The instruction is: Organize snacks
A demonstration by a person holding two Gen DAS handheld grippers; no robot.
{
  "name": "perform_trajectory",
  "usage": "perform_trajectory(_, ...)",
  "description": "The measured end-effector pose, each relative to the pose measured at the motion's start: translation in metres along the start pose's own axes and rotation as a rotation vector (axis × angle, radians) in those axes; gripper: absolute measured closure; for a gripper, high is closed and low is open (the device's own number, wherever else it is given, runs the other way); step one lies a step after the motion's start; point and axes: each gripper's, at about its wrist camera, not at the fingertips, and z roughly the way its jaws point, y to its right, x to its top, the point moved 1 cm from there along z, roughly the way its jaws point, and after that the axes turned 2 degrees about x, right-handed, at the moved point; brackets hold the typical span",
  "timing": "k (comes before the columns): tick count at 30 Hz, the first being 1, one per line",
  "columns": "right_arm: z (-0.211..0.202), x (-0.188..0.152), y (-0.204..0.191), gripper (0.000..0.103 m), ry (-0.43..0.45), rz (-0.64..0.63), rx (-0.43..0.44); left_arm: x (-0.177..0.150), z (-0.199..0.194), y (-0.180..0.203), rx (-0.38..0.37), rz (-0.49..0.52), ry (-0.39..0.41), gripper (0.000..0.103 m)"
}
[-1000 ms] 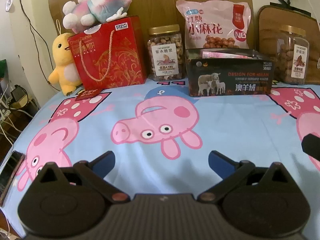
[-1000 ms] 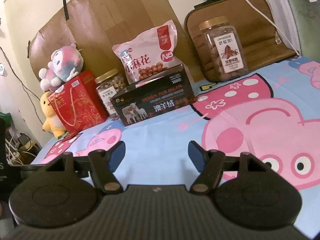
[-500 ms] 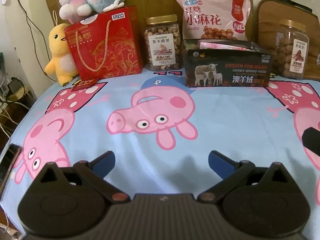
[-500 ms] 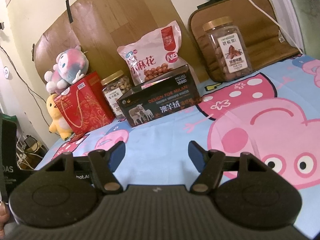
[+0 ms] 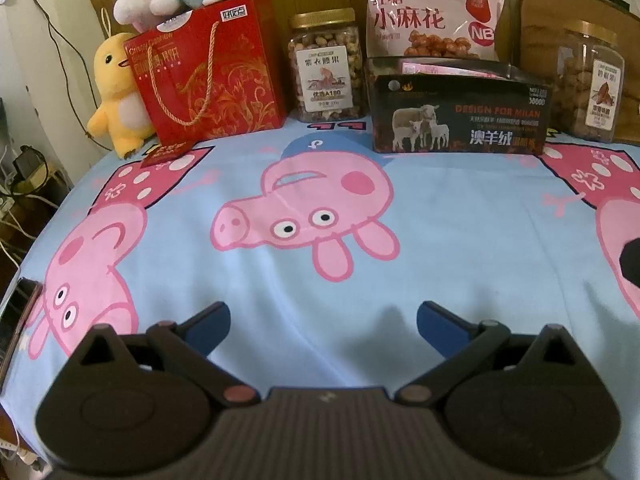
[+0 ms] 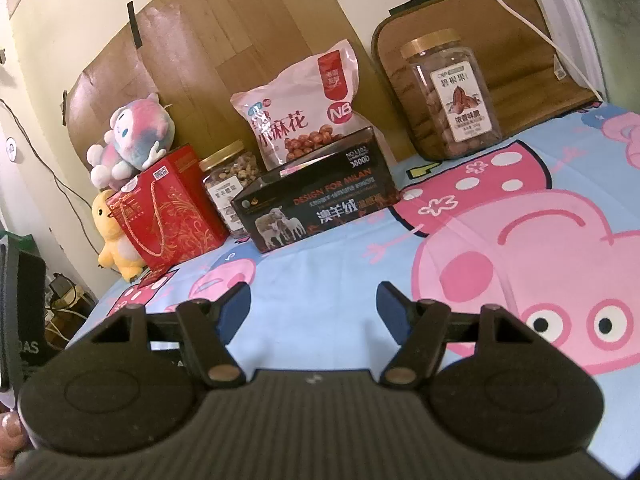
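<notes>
Both tools, left tool (image 5: 323,320) and right tool (image 6: 313,300), spread wide, gripping nothing, above the pig-print sheet (image 5: 460,216). Snacks at back: red gift bag (image 5: 208,76), nut jar (image 5: 326,68), pink snack bag (image 5: 428,12), black box (image 5: 460,120), second jar (image 5: 592,84).

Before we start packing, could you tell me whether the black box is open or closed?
Open: the black box has no lid, and pink packets show above its rim.

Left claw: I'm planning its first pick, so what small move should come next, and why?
Probably ease the left claw forward toward the near jar. It is open and empty over bare cloth, and every snack stands along the far edge.
</notes>
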Motion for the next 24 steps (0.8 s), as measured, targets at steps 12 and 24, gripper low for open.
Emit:
perform_trajectory(12,0.0012,-0.0012,0.0021,0.031,-0.006,0.006,0.000,-0.0014,0.0035,0.0012,-0.002,0.011,-0.007,0.000)
perform_trajectory(24,0.0011,-0.0010,0.0026,0.031,-0.007,0.008,0.001,-0.0017,0.0027,0.0031,-0.005,0.021,-0.010,0.000)
